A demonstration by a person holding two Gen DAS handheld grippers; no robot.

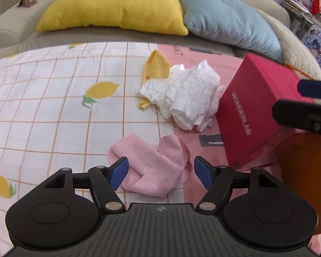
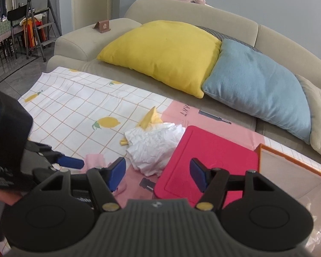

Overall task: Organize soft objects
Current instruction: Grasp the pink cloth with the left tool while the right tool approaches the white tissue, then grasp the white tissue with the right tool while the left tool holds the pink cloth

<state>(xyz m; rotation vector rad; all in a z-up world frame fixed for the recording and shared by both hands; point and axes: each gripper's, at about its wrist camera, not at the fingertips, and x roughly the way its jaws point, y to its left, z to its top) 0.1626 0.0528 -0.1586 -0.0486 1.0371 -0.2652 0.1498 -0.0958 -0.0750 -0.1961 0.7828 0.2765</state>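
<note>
A crumpled pink cloth (image 1: 158,167) lies on the table right in front of my left gripper (image 1: 160,174), which is open with its blue pads on either side of the cloth. Beyond it lie a crumpled white cloth (image 1: 186,94) and a yellow cloth (image 1: 154,68) partly under it. In the right wrist view my right gripper (image 2: 158,174) is open and empty, held above the near edge of the red box (image 2: 211,156). The white cloth (image 2: 154,147), yellow cloth (image 2: 149,117) and a bit of the pink cloth (image 2: 96,160) show there too.
The red box (image 1: 256,111) stands right of the cloths. An orange-rimmed bin (image 2: 293,177) stands at the right. A lemon-print tablecloth (image 1: 53,98) covers the table. A beige sofa (image 2: 203,15) behind holds a yellow pillow (image 1: 117,6) and a blue pillow (image 1: 229,19).
</note>
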